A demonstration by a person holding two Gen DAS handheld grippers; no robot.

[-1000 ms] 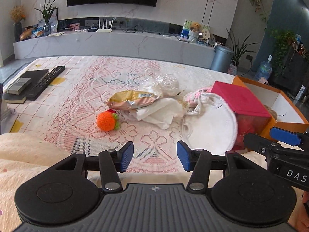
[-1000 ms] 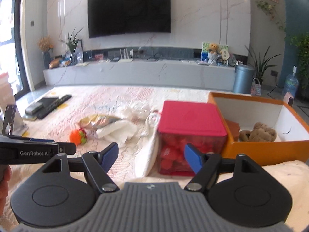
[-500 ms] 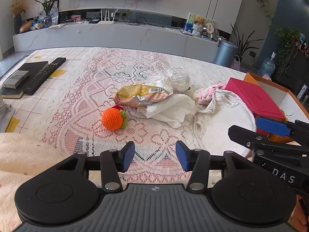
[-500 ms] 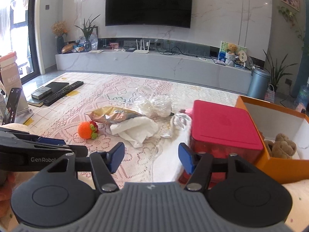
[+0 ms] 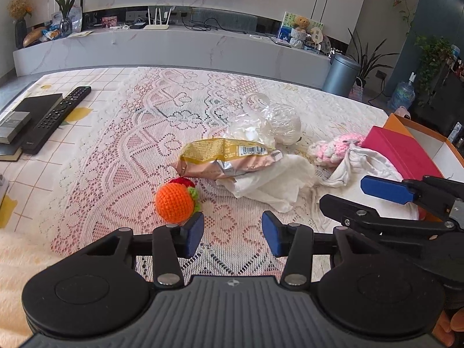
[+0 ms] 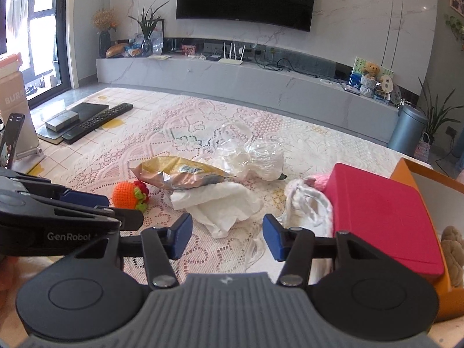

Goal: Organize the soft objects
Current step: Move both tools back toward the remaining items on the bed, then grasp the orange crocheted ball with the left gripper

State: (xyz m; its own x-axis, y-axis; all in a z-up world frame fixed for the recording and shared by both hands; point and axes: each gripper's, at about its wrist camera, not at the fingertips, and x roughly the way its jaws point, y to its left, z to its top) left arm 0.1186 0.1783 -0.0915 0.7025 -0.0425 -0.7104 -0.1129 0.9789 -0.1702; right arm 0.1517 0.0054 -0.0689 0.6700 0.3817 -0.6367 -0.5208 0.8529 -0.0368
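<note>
An orange crocheted ball lies on the lace cloth, just beyond my left gripper's left fingertip. A gold snack bag, a white cloth, crumpled clear plastic, a pink knitted item and a white drawstring cloth lie mid-table. My left gripper is open and empty. My right gripper is open and empty, in front of the white cloth.
A red-lidded box stands at right beside an orange box holding a brown plush toy. A remote and a book lie far left. A fuzzy cream blanket covers the near edge.
Both grippers have moved forward and left over the table, closer to the pile. The orange ball and white cloth now sit nearer the fingertips. Both stay open.
</note>
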